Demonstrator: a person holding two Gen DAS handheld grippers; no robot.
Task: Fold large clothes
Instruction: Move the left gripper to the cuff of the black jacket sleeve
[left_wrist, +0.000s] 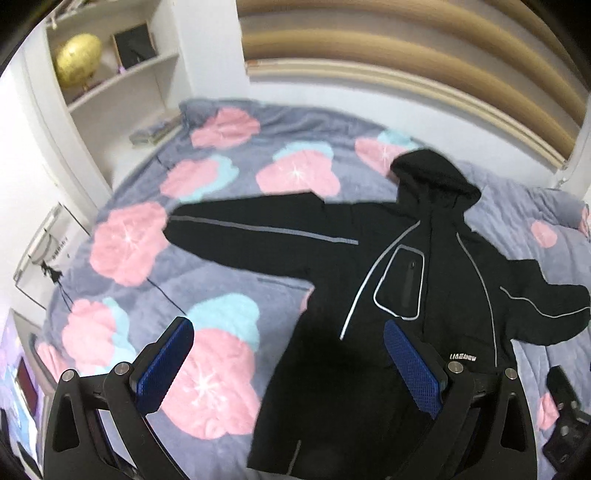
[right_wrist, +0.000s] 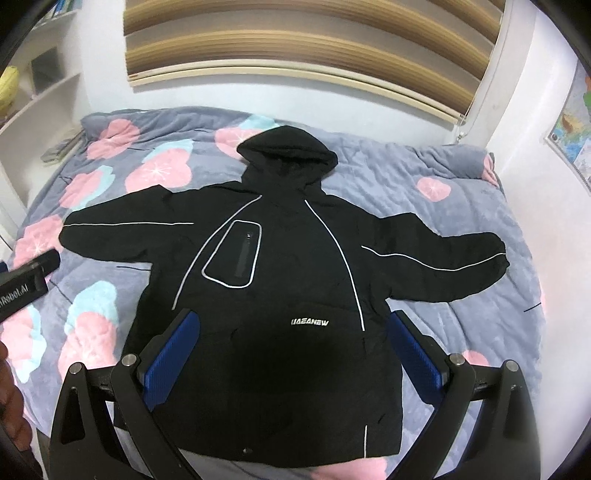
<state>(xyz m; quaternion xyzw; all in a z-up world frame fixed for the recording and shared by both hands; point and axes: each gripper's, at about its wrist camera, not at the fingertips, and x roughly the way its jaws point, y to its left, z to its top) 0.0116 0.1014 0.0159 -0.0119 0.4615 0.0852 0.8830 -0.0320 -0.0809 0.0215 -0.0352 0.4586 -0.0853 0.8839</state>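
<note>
Black hooded jacket (right_wrist: 280, 266) spread flat — sleeves out, grey piping.

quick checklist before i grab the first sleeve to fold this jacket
1. Black jacket lies flat, front up, on the floral blanket: ok.
2. Both sleeves spread out, left sleeve, right sleeve: ok.
3. Hood laid flat above the collar: ok.
4. Left gripper open, holding nothing: ok.
5. Right gripper open, holding nothing: ok.
6. Hem smooth at the near edge: cannot tell.
</note>
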